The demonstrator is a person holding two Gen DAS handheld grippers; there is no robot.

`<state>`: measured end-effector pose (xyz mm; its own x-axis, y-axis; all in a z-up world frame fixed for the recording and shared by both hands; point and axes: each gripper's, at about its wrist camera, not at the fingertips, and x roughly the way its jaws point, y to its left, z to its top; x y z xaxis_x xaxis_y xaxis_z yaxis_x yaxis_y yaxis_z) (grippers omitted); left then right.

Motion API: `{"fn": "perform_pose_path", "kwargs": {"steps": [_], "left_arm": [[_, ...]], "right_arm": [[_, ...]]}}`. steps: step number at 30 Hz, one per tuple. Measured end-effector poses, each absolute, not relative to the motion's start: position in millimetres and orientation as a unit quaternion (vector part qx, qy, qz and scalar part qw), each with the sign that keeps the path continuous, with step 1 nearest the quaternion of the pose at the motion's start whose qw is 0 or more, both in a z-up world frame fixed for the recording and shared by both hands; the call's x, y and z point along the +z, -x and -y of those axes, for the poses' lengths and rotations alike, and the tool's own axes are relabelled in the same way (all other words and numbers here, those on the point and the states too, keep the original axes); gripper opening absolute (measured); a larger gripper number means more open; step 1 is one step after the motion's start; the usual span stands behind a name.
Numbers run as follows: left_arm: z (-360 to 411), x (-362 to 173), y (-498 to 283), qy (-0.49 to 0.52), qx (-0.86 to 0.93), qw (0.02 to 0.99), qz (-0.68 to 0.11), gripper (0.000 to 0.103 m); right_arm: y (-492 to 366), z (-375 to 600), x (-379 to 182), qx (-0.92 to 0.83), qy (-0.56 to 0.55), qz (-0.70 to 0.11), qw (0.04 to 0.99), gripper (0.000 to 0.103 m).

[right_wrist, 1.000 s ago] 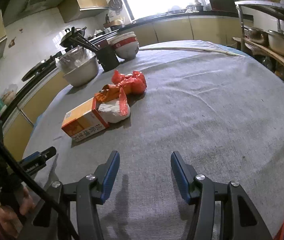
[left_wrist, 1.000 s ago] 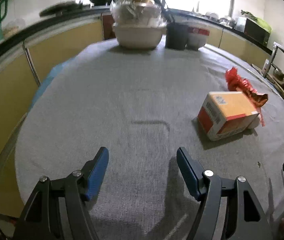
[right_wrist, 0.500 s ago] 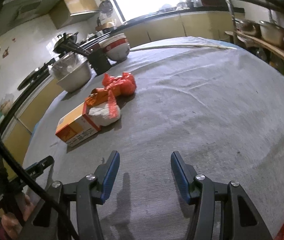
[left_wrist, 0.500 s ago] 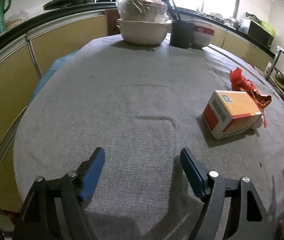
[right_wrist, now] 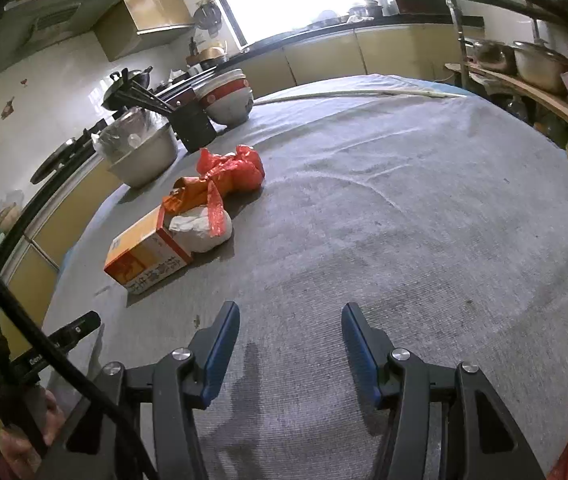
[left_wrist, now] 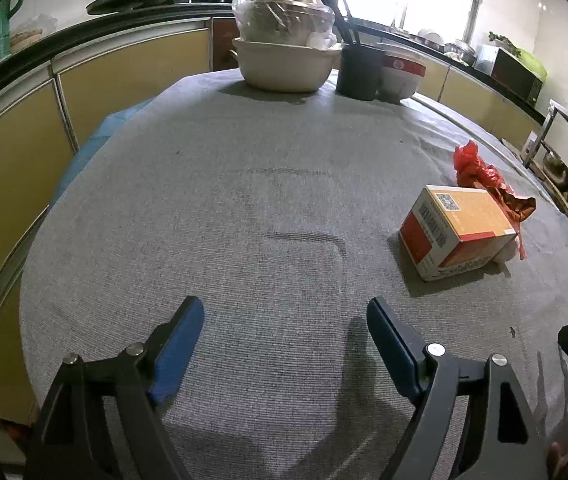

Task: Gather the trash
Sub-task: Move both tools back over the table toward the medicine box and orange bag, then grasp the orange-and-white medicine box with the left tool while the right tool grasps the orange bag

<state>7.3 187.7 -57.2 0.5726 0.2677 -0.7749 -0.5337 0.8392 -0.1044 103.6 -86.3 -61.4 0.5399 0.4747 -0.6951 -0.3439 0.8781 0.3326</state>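
Trash sits in one cluster on the grey-clothed round table [left_wrist: 268, 216]: an orange-and-white carton [left_wrist: 458, 230] lying on its side, a crumpled white wad [right_wrist: 203, 230] touching its end, an orange wrapper [right_wrist: 188, 194] over that, and a red plastic bag [right_wrist: 234, 168] just behind. In the left wrist view the cluster lies to the right, near the table's right rim; in the right wrist view it lies to the left, ahead. Left gripper [left_wrist: 284, 334] hovers over bare cloth, its jaws opening with nothing between them. Right gripper [right_wrist: 290, 340] is released too, jaws apart and empty above the cloth. Wide clear cloth spreads between both tools and the trash. At the far edge stand a large basin [left_wrist: 286, 66], a dark cup [left_wrist: 358, 70] holding chopsticks, and stacked bowls [left_wrist: 402, 76].
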Motion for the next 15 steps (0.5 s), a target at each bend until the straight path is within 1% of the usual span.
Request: {"fn": "perform_pose_path", "kwargs": {"steps": [4, 8, 11, 15], "left_arm": [[-186.8, -57.3, -7.9, 0.163, 0.233, 0.87, -0.403, 0.085], [-184.4, -57.8, -10.0, 0.154, 0.235, 0.868, -0.409, 0.086], [-182.8, -58.2, -11.4, 0.148, 0.238, 0.867, -0.413, 0.086], [-180.6, -59.1, -14.6, 0.137, 0.243, 0.864, -0.42, 0.086]], "right_arm": [[-109.0, 92.9, -64.4, 0.239, -0.1, -0.427, 0.866, 0.057], [-119.0, 90.5, -59.7, 0.249, -0.097, -0.442, 0.856, 0.057], [-136.3, 85.0, -45.3, 0.265, -0.097, -0.436, 0.854, 0.057], [-170.2, 73.8, -42.2, 0.291, -0.11, -0.459, 0.832, 0.057]]}}
